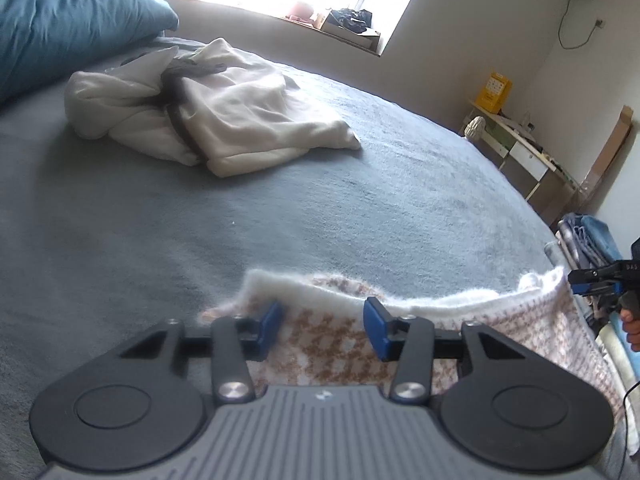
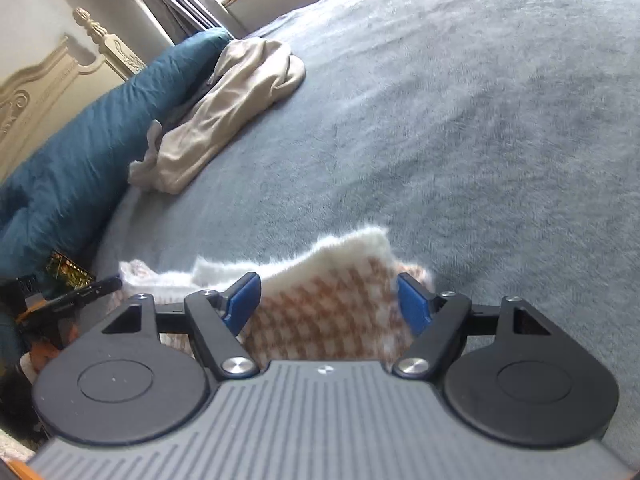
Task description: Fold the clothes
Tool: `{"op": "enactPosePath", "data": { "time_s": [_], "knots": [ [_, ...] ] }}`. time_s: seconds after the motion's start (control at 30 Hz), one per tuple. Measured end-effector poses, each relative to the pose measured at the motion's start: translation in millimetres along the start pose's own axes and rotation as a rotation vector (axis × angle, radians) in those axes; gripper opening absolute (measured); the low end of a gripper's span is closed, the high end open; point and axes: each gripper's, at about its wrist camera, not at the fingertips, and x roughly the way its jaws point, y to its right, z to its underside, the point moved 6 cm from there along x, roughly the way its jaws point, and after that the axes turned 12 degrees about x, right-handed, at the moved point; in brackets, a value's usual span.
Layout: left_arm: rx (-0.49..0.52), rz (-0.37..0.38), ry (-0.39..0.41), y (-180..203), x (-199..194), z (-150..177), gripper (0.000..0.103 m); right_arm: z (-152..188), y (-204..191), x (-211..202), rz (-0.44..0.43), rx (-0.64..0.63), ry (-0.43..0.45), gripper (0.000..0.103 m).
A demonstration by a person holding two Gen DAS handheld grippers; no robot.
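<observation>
Fuzzy white and brown checks cover the one sweater [image 1: 320,344], which lies on the grey bed [image 1: 360,208] right under both claws. The left gripper [image 1: 324,326] has its two blue pads apart over the cloth, not pinching it. The right gripper [image 2: 326,302] is spread wide too, and its pads do not squeeze the sweater [image 2: 324,312]. At about ten o'clock in the left view sits one lumpy cream jacket [image 1: 216,108] with a dark strip. Beyond it, at eleven o'clock, rests one puffy teal pillow [image 1: 68,24].
</observation>
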Motion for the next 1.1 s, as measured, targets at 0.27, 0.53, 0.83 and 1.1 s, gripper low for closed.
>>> {"op": "enactPosePath", "data": {
  "time_s": [0.27, 0.53, 0.83, 1.1],
  "knots": [
    [0.073, -0.058, 0.130, 8, -32, -29, 0.065, -27, -47, -12, -0.046, -0.198, 0.020, 0.073],
    [0.420, 0.382, -0.027, 127, 42, -46, 0.069, -19, -95, 69, -0.119, -0.328, -0.325, 0.074],
    [0.531, 0.555, -0.131, 174, 91, -38, 0.056, -10, -104, 93, -0.186, -0.304, -0.568, 0.073],
    [0.552, 0.588, -0.086, 184, 81, -37, 0.030, -1, -118, 101, -0.291, -0.327, -0.746, 0.070]
  ]
}}
